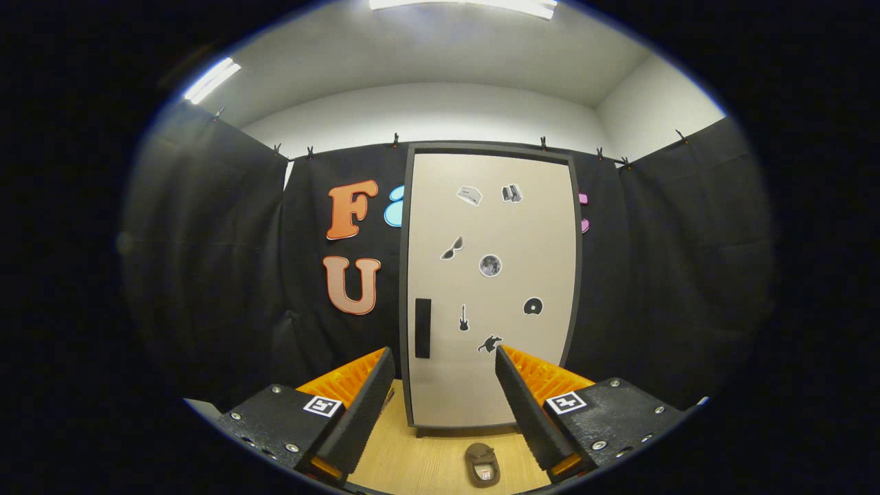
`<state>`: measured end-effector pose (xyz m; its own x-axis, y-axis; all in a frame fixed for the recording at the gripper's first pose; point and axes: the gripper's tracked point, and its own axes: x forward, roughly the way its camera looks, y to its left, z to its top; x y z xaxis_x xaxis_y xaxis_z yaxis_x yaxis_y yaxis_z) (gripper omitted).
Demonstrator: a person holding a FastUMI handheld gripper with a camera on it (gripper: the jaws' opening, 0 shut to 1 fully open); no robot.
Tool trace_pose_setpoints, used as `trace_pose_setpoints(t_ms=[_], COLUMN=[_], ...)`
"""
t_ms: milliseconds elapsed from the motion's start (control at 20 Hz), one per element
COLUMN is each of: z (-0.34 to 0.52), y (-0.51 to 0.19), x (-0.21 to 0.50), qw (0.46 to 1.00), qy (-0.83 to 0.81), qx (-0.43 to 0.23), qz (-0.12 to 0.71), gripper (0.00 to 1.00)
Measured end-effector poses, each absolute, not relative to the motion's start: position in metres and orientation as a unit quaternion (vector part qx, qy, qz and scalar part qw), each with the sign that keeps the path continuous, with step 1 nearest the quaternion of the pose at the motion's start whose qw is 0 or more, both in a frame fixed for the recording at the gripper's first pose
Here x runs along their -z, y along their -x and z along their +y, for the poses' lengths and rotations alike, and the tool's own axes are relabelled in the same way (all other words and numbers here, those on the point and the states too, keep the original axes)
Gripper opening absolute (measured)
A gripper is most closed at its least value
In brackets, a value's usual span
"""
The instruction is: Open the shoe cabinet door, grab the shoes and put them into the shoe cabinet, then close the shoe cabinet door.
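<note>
Shoe cabinet door stands closed beyond the spread, empty gripper; a shoe lies between its fingers; nothing is done yet.

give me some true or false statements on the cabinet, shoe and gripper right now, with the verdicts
1. The shoe cabinet door is closed. True.
2. The gripper is shut on the shoe. False: its fingers are spread apart with nothing between them.
3. The shoe lies on the wooden floor in front of the cabinet. True.
4. The dark handle sits near the door's right edge. False: it is by the left edge, low on the door.
5. Stickers are stuck on the door front. True.
</note>
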<state>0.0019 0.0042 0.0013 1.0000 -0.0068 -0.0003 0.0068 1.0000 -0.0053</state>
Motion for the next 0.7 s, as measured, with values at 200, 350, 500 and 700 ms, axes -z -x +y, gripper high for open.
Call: trace_pose_setpoints(t_ms=[200, 350, 500, 700], z=[0.0050, 0.0045, 0.0037, 0.0022], y=[-0.0029, -0.0033, -0.0032, -0.0052], x=[-0.0004, -0.0003, -0.0003, -0.0009], qw=[1.000, 1.000, 1.000, 1.000], qy=[0.003, 0.005, 0.005, 0.016], qx=[0.005, 0.007, 0.013, 0.017], qz=[-0.001, -0.004, -0.001, 0.001], gripper=[0.93, 0.93, 0.93, 0.92])
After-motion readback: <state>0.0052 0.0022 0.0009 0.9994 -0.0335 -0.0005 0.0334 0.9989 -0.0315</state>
